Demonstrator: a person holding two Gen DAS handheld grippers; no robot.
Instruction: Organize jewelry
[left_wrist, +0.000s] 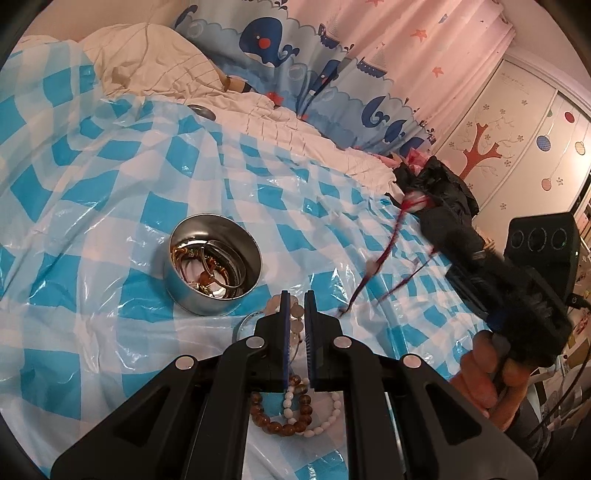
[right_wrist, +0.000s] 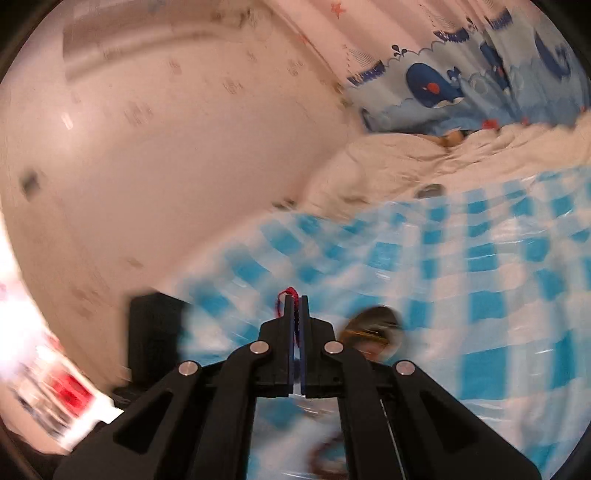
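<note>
Right wrist view: the right gripper pinches a red cord. It should go slowly to the bowl. The left gripper, beside the bowl, looks closed, maybe on pale beads.

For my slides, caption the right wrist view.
Right gripper shut on red cord above checkered sheet.
</note>
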